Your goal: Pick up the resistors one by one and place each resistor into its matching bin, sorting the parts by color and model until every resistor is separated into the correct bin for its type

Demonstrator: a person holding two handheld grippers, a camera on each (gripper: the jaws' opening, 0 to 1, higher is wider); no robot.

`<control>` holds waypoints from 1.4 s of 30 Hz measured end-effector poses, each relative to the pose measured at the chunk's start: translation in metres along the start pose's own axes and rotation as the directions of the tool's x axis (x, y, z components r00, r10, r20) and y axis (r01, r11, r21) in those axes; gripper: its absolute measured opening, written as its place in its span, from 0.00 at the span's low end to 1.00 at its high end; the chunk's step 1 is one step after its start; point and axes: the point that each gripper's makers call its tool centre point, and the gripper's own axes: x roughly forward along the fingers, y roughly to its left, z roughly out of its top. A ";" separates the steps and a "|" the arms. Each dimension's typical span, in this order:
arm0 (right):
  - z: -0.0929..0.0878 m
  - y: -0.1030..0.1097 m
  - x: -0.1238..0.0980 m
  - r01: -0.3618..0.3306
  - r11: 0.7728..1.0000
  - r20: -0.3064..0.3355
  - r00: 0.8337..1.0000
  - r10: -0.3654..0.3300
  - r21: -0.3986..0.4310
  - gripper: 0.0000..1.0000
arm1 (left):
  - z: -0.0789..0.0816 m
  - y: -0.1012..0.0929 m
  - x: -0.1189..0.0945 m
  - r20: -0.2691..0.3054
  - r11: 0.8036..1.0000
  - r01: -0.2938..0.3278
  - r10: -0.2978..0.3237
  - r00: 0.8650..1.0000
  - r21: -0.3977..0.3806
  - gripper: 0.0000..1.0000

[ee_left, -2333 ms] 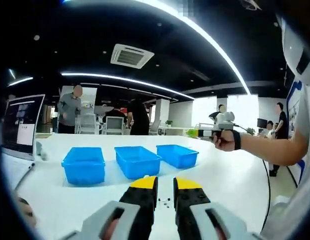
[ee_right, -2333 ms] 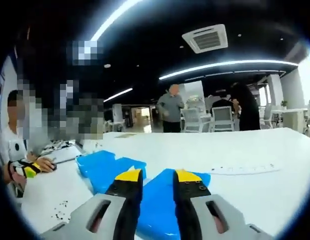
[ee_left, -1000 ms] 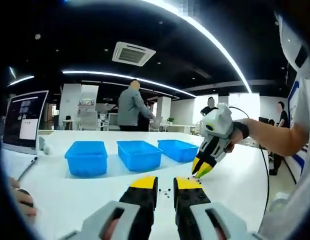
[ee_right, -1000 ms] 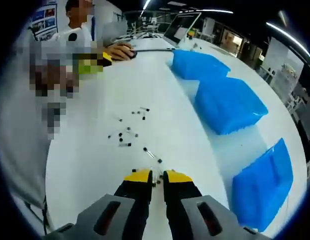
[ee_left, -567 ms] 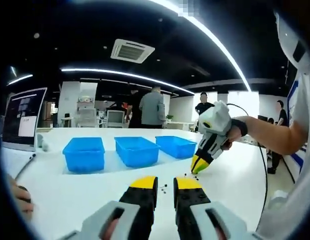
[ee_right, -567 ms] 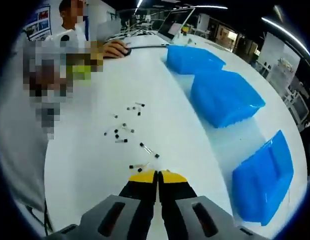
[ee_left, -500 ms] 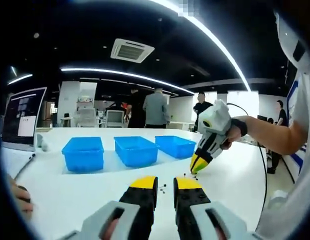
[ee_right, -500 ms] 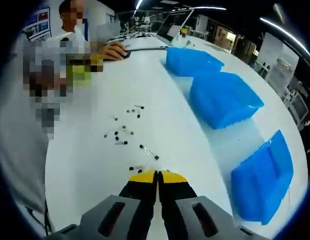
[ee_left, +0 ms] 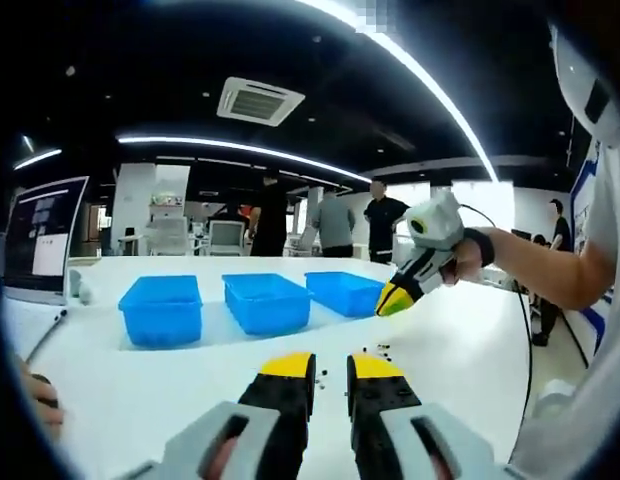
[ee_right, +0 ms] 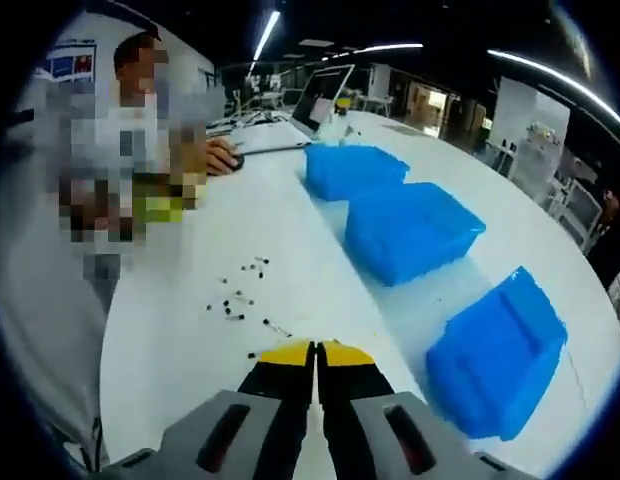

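Resistors, small dark loose ones (ee_right: pixel 238 300), scattered on the white tabletop (ee_right: pixel 320 250) just ahead of the right gripper (ee_right: pixel 316 352), a few more (ee_left: pixel 375 350) seen past the left gripper (ee_left: pixel 330 368) in its own view. Right gripper's yellow-tipped jaws pressed tight together, no gap between them; whether a resistor sits pinched there, cannot tell. Same gripper seen in the left gripper view (ee_left: pixel 387 305), held up off the table in a hand (ee_left: pixel 458 262), tip close to the nearest of 3 blue plastic bins. Left gripper low over the table, jaws spread a little, nothing between them. Beyond the scatter, 3 bins in a row: the left bin (ee_left: pixel 161 308), the middle bin (ee_left: pixel 265 301), the right bin (ee_left: pixel 348 291), each apart from its neighbour; contents not readable. Farther left, open laptop (ee_left: pixel 36 242) at the table edge. Behind the table, several people standing (ee_left: pixel 336 225) under long ceiling lights.
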 end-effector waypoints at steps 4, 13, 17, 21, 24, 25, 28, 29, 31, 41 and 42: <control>0.019 -0.032 -0.017 0.106 0.992 0.153 0.982 -0.115 0.062 0.05 | -0.003 -0.002 0.006 -0.011 1.000 0.009 -0.009 1.000 -0.003 0.16; 0.039 -0.154 -0.072 0.290 0.855 0.386 0.797 -0.464 0.429 0.05 | 0.002 -0.006 0.010 -0.006 1.000 0.028 -0.028 1.000 -0.006 0.16; 0.037 -0.174 -0.079 0.304 0.832 0.421 0.751 -0.509 0.464 0.05 | 0.002 -0.001 0.008 -0.016 1.000 0.018 -0.018 1.000 -0.002 0.16; 0.021 -0.189 -0.073 0.380 0.801 0.371 0.738 -0.564 0.462 0.10 | 0.002 -0.002 0.005 -0.013 1.000 0.016 -0.016 1.000 -0.020 0.16; -0.004 -0.202 -0.059 0.429 0.770 0.286 0.752 -0.594 0.472 0.31 | -0.001 -0.002 0.005 -0.022 1.000 0.015 -0.015 1.000 -0.018 0.16; -0.005 -0.202 -0.059 0.427 0.772 0.293 0.750 -0.593 0.470 0.30 | 0.000 -0.003 0.004 -0.021 1.000 0.018 -0.019 1.000 -0.016 0.16; -0.005 -0.198 -0.066 0.422 0.765 0.306 0.738 -0.602 0.487 0.29 | 0.003 -0.005 0.003 -0.011 0.999 0.028 -0.028 1.000 -0.014 0.16; -0.004 -0.199 -0.068 0.425 0.764 0.312 0.732 -0.605 0.485 0.28 | 0.003 -0.005 0.003 -0.010 1.000 0.029 -0.029 1.000 -0.012 0.16; -0.002 -0.197 -0.073 0.431 0.763 0.318 0.726 -0.611 0.482 0.27 | 0.002 -0.004 0.003 -0.013 1.000 0.029 -0.029 0.999 -0.008 0.16; 0.011 -0.178 -0.086 0.429 0.803 0.347 0.742 -0.574 0.414 0.25 | 0.006 -0.005 0.007 -0.005 0.999 0.037 -0.037 0.999 -0.005 0.16; 0.013 -0.174 -0.085 0.428 0.816 0.348 0.752 -0.560 0.389 0.24 | 0.006 -0.006 0.007 -0.005 0.999 0.037 -0.037 0.999 -0.003 0.16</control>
